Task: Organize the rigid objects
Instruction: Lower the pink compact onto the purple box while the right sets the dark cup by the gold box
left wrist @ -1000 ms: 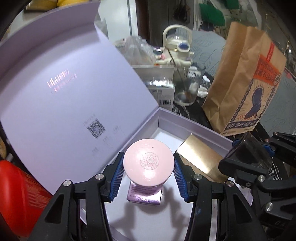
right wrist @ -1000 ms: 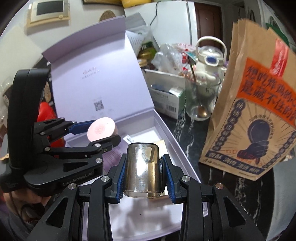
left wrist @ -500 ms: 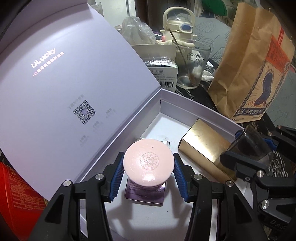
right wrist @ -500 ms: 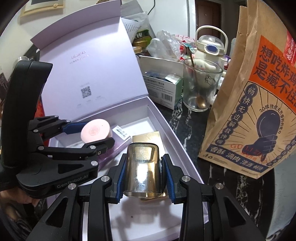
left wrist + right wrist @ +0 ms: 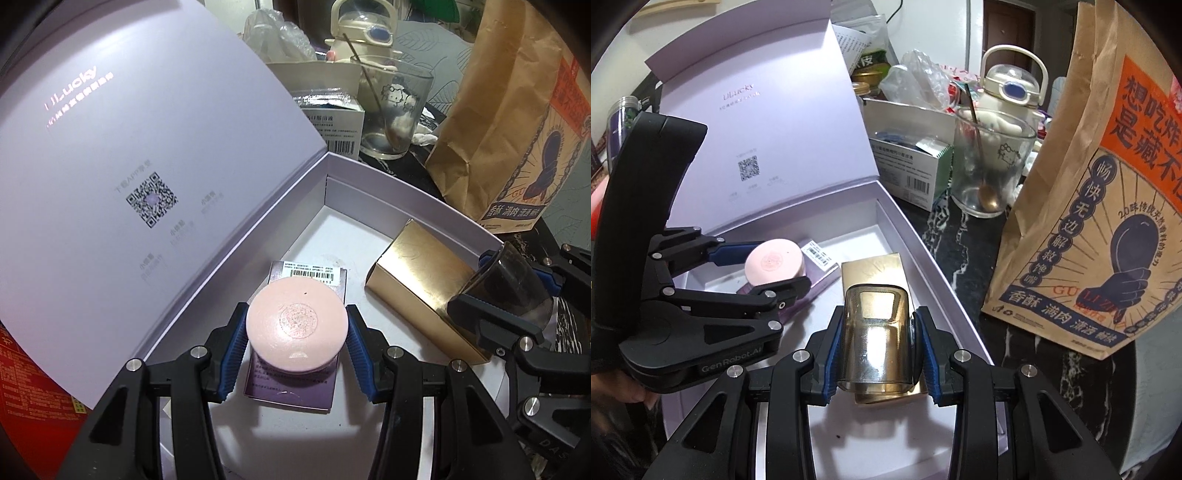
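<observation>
We saw the red item (image 5: 26, 373) at far left, then the lilac box (image 5: 417, 192) with its lid (image 5: 147, 147) propped open, QR code on the inside. We held the left gripper (image 5: 297, 334) over the box's left part, fingers (image 5: 231, 349) clamped on the pink round case (image 5: 297, 330). Under it lay a purple carton (image 5: 291, 386) with a barcode label, flat on the box floor; whether the case touched it we could not tell. Beside that, a gold carton (image 5: 417, 295) lay flat in the box. Our right gripper (image 5: 877, 345) was above the gold carton, fingers (image 5: 831, 354) closed narrow on the smoky glass jar (image 5: 875, 336), held off the floor. Past the box on the dark surface (image 5: 971, 258) stood a white carton (image 5: 912, 173), a glass with spoon (image 5: 988, 166), a white kettle (image 5: 1008, 85). Brown paper bag (image 5: 1100, 206) stood at far right, just beside the box.
</observation>
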`<state>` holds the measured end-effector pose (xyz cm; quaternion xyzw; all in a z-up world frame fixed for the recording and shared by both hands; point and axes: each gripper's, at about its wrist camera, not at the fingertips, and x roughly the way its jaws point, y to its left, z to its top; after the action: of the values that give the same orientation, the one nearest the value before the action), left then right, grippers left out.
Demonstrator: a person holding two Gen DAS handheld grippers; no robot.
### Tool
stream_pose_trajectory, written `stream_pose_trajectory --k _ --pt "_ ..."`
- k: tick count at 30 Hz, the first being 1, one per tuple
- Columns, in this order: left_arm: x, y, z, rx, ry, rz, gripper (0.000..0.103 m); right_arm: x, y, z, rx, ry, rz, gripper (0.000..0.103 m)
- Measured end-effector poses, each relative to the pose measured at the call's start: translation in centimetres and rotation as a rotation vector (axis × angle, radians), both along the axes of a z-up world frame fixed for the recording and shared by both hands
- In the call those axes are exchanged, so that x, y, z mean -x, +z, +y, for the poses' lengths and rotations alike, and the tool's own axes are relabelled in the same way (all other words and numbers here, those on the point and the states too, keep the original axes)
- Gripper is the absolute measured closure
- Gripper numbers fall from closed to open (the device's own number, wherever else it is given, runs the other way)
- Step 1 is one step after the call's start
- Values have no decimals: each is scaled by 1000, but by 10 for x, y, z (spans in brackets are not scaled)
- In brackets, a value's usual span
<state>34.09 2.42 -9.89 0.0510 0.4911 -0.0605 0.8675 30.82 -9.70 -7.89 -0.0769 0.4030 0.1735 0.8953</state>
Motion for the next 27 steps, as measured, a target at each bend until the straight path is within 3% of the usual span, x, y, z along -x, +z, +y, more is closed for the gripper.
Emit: stream_pose_trajectory --k 15,19,27 --pt "-9 -6 -1 -13 31 18 53 0 0 -1 -13 9 2 67" --pt "-6 -4 -1 -18 15 17 53 -1 3 -3 -20 7 5 61" --pt "-5 -3 -3 -11 -2 27 53 3 10 -7 -17 4 -10 61"
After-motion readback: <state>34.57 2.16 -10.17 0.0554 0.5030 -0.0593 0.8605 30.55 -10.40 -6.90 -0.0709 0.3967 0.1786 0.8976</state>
